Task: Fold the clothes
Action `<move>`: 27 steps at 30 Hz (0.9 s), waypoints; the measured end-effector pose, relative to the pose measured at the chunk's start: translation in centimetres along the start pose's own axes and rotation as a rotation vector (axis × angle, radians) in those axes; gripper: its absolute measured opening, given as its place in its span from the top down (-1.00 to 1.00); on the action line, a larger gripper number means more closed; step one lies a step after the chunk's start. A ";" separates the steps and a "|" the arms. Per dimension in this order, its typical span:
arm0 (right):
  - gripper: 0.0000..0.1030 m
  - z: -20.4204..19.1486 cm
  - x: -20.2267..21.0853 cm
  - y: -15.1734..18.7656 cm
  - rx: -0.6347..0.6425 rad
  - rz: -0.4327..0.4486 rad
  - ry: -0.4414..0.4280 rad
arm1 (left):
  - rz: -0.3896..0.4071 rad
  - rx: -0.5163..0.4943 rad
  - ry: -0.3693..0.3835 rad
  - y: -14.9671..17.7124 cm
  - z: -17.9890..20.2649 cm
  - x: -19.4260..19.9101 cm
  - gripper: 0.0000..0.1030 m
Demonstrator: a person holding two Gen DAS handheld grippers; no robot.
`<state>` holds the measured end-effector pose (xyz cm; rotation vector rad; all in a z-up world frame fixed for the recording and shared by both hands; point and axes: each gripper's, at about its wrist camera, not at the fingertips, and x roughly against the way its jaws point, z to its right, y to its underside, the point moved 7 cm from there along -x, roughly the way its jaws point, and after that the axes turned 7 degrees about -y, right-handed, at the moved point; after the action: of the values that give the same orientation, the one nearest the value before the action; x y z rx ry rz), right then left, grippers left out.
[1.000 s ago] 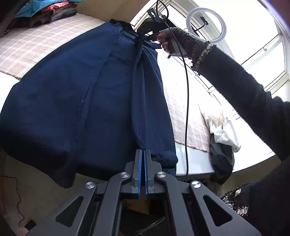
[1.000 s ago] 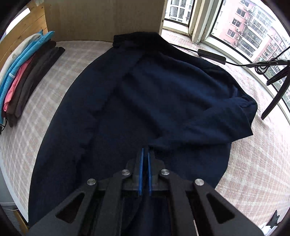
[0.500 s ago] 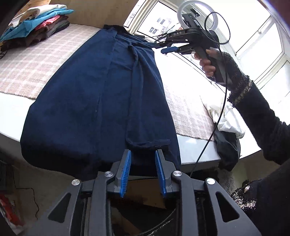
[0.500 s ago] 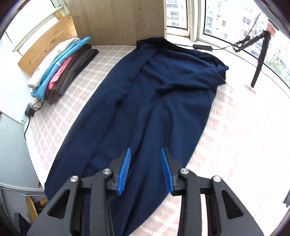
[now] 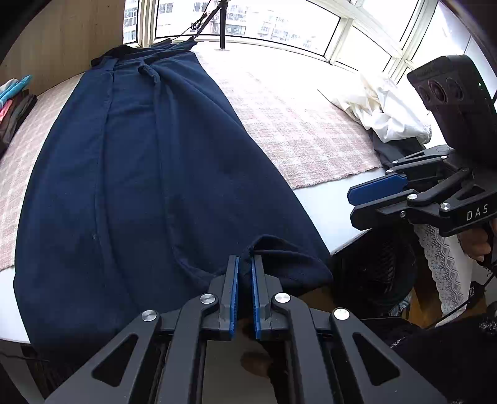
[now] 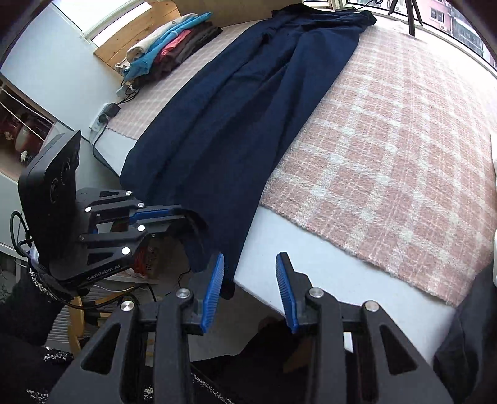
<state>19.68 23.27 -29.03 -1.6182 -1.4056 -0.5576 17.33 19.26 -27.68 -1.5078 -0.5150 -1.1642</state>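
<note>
A long navy garment lies lengthwise on the pink plaid blanket, and its near hem hangs over the table's front edge. My left gripper is closing, its jaws almost together, with a fold of that hem pinched between the blue pads. In the right wrist view the left gripper has the cloth draped around its tips. My right gripper stands open over the table's front edge with nothing between its fingers, just right of the hanging hem corner. The left wrist view shows the right gripper from the side.
A stack of folded clothes sits at the far left of the table. Crumpled white cloth lies at the right end. A tripod stands by the windows. A plug and cable hang off the left edge.
The right gripper let go of the garment's far end, opened and swung back to the near edge beside the left gripper. The left gripper opened, rolled, and closed again on the hem.
</note>
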 end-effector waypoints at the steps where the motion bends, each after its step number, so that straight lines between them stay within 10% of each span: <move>1: 0.33 -0.2 -0.1 0.4 0.003 -0.001 -0.002 | 0.003 -0.007 -0.010 0.7 -0.4 0.7 0.87; 16: 0.33 -2.2 -3.7 3.2 0.008 -0.052 -0.074 | -0.025 0.043 -0.088 4.5 -1.9 3.7 0.47; 27: 0.33 2.1 2.5 -11.8 0.090 0.103 0.078 | 0.015 0.319 -0.035 4.8 -2.6 3.1 0.31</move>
<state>8.74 25.91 -24.18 -1.5702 -1.2650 -0.4855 21.59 14.64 -27.57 -1.2562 -0.6776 -0.9926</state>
